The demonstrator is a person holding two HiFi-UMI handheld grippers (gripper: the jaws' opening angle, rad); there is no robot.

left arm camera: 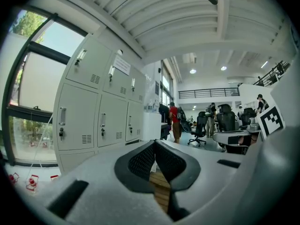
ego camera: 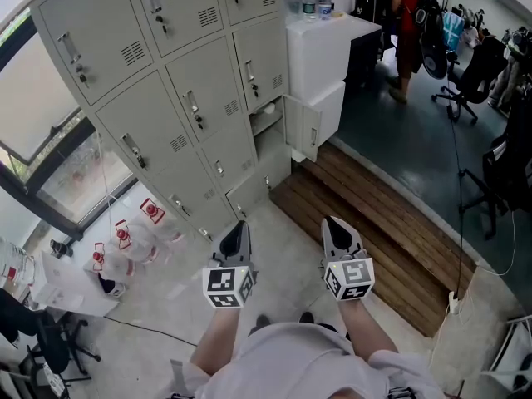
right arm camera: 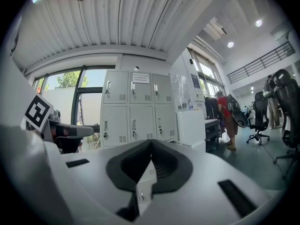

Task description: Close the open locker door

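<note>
Left claw (ego camera: 239,229) and right claw (ego camera: 335,225) both closed, empty, open locker door (ego camera: 302,130) well ahead

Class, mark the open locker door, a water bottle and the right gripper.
open locker door (ego camera: 308,130), head view, middle of its panel
water bottle (ego camera: 308,1), head view, its body
right gripper (ego camera: 332,223), head view, between its fingertips

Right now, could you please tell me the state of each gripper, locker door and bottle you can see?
left gripper: shut, nothing between its jaws.
right gripper: shut, nothing between its jaws.
open locker door: swung wide open, beside the white cabinet.
other locker doors: closed.
two bottles: upright on top of the white cabinet.
</note>
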